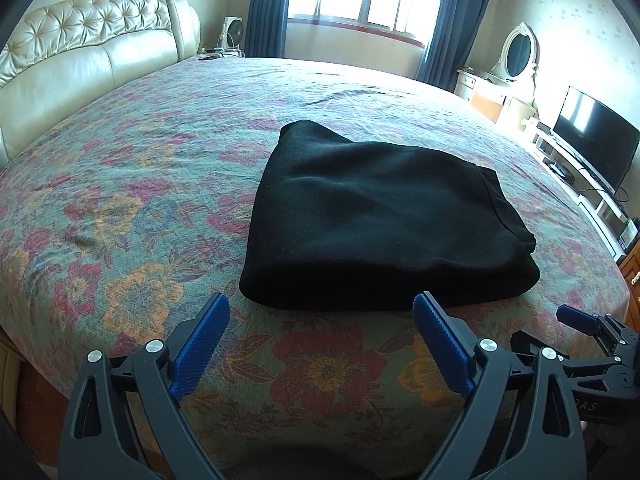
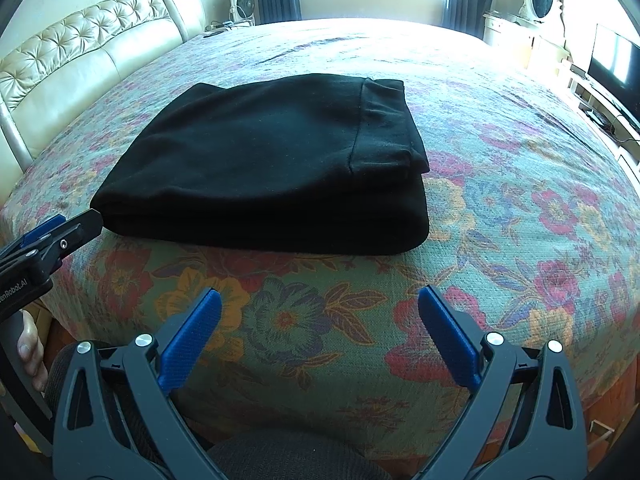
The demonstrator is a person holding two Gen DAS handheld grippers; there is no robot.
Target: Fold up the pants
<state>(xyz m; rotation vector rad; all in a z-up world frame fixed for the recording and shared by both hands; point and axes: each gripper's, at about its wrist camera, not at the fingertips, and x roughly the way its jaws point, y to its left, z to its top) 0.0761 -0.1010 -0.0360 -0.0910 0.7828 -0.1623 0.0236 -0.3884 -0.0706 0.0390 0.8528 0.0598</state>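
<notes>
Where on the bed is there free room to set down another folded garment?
Wide bare floral bedspread lies between the folded black pants and the cream tufted headboard, and beyond the pants toward the window. The near edge is crowded: both open grippers, left and right, hover there.

At the centre of the frame we see the plain black folded fabric pants (image 1: 380,216), with no pattern. Under them, the woven floral bedspread (image 1: 132,208) shows red, orange and purple flowers on green-grey. At the bottom, our left gripper (image 1: 321,310) and right gripper (image 2: 320,302) have blue ribbed pads on dark grey arms. The tufted leather headboard (image 1: 92,52), upper left, is cream.
</notes>
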